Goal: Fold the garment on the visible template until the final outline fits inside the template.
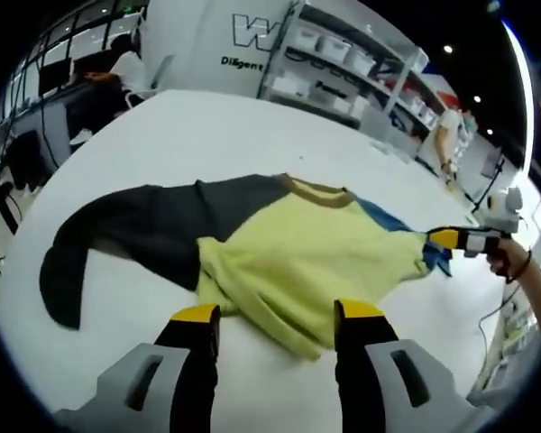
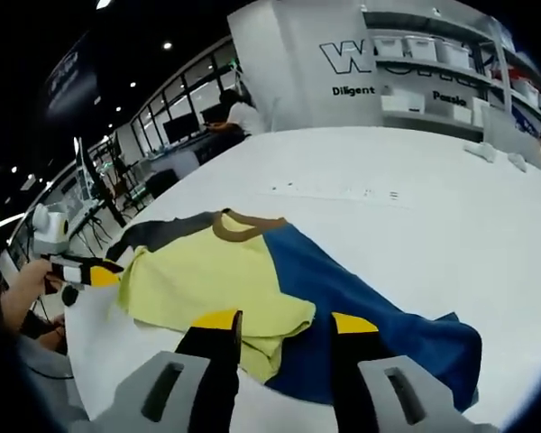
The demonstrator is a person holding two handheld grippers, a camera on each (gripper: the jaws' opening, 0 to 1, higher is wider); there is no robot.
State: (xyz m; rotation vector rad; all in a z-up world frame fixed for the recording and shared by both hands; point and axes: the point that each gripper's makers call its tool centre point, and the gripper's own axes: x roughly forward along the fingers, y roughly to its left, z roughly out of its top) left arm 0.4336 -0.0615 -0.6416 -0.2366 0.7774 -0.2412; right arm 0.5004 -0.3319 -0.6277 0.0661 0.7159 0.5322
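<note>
The garment [image 1: 288, 253] is lying spread on the white table [image 1: 162, 135]. The left gripper [image 1: 275, 329] is hovering at its near yellow hem with jaws apart. The right gripper [image 2: 279, 336] is hanging over the blue sleeve [image 2: 361, 316] with jaws apart too.

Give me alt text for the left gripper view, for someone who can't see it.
A yellow shirt with a dark grey sleeve and a blue sleeve lies crumpled on a white table. The left gripper hovers open at its near hem, and the right gripper reaches in at the shirt's far edge.
</note>
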